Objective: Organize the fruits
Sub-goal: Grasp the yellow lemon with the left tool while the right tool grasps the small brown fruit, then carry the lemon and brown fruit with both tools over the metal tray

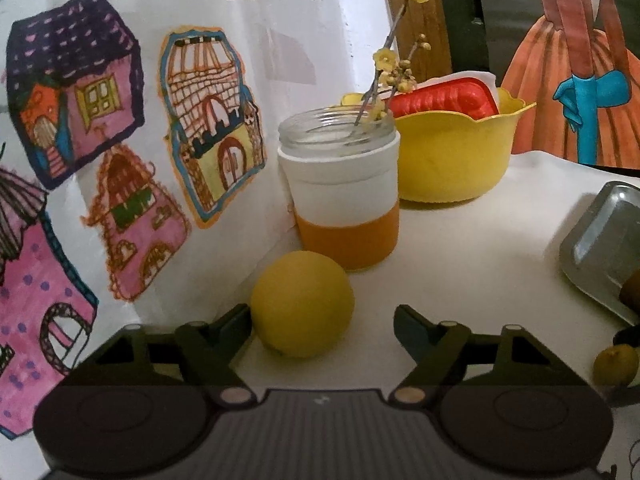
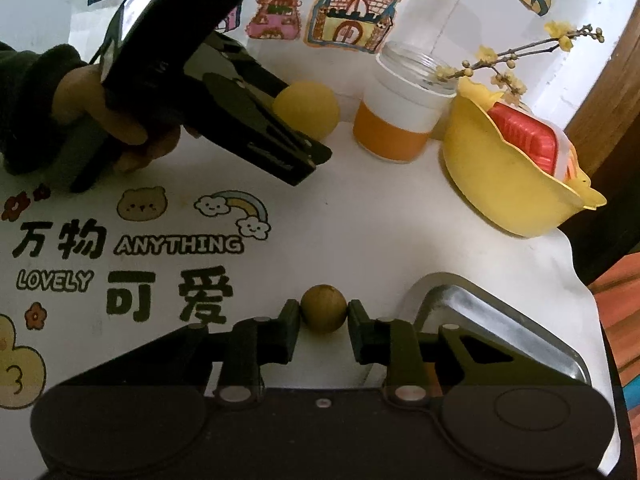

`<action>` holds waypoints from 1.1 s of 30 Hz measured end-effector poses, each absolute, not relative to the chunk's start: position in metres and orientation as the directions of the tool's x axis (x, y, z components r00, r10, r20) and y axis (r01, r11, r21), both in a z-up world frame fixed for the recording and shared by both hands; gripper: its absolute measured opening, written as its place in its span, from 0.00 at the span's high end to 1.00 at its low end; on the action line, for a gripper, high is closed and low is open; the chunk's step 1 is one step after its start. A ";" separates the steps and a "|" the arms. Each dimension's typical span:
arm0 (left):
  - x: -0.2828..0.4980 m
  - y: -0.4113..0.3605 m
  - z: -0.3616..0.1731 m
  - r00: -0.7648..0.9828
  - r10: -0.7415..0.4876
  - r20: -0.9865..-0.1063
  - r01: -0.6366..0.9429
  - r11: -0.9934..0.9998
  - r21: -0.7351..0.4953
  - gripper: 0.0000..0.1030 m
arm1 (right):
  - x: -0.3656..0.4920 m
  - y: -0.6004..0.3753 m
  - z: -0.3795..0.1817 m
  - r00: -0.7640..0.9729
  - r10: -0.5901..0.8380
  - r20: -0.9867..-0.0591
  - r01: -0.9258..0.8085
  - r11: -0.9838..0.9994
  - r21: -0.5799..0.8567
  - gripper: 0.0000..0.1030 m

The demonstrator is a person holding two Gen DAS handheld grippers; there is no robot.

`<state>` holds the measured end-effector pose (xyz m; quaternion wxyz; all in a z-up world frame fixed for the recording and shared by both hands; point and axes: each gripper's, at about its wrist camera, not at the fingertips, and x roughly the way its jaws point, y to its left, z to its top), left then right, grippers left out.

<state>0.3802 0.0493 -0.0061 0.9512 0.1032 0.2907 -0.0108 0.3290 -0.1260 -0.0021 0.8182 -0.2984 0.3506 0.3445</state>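
Nearest, the right gripper (image 2: 324, 314) has its fingers spread just wider than the small olive-brown fruit (image 2: 323, 308) that sits between them on the worktop (image 2: 360, 232), beside the metal tray (image 2: 500, 320) at the right edge. Close squarely on its middle, gently, since a round fruit may roll out. Farther back, the left gripper (image 1: 322, 320) is spread wide around the yellow fruit (image 1: 302, 304), which lies toward its left finger, in front of the jar (image 1: 340, 188) and yellow bowl (image 1: 456, 152).
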 end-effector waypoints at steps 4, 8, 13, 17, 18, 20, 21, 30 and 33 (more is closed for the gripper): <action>0.381 0.051 -0.003 0.839 0.054 -0.541 0.065 0.978 0.199 0.39 | 0.328 -0.123 -0.003 0.508 0.371 -0.777 -0.783 0.576 -0.237 0.73; 0.380 0.056 0.000 0.837 0.048 -0.545 0.065 0.980 0.186 0.42 | 0.327 -0.120 -0.004 0.504 0.383 -0.775 -0.788 0.570 -0.231 0.73; 0.372 0.056 0.001 0.834 0.022 -0.551 0.079 0.984 0.158 0.42 | 0.326 -0.121 -0.004 0.497 0.393 -0.774 -0.795 0.564 -0.224 0.73; 0.361 0.050 0.002 0.829 -0.012 -0.558 0.111 0.984 0.143 0.42 | 0.323 -0.120 -0.004 0.494 0.397 -0.773 -0.797 0.563 -0.220 0.73; 0.359 0.048 0.002 0.828 -0.019 -0.561 0.117 0.983 0.141 0.42 | 0.323 -0.120 -0.004 0.494 0.398 -0.773 -0.797 0.563 -0.219 0.73; 0.356 0.044 0.002 0.825 -0.027 -0.565 0.128 0.982 0.139 0.42 | 0.321 -0.120 -0.004 0.491 0.401 -0.773 -0.799 0.562 -0.216 0.73; 0.353 0.043 0.003 0.822 -0.034 -0.569 0.133 0.982 0.134 0.42 | 0.319 -0.120 -0.003 0.489 0.402 -0.774 -0.800 0.559 -0.215 0.73; 0.319 0.035 0.007 0.790 -0.113 -0.603 0.203 0.976 0.083 0.43 | 0.305 -0.123 -0.001 0.468 0.412 -0.782 -0.818 0.536 -0.207 0.73; 0.305 0.032 0.009 0.775 -0.148 -0.614 0.231 0.971 0.056 0.43 | 0.299 -0.125 0.000 0.459 0.417 -0.784 -0.820 0.538 -0.194 0.73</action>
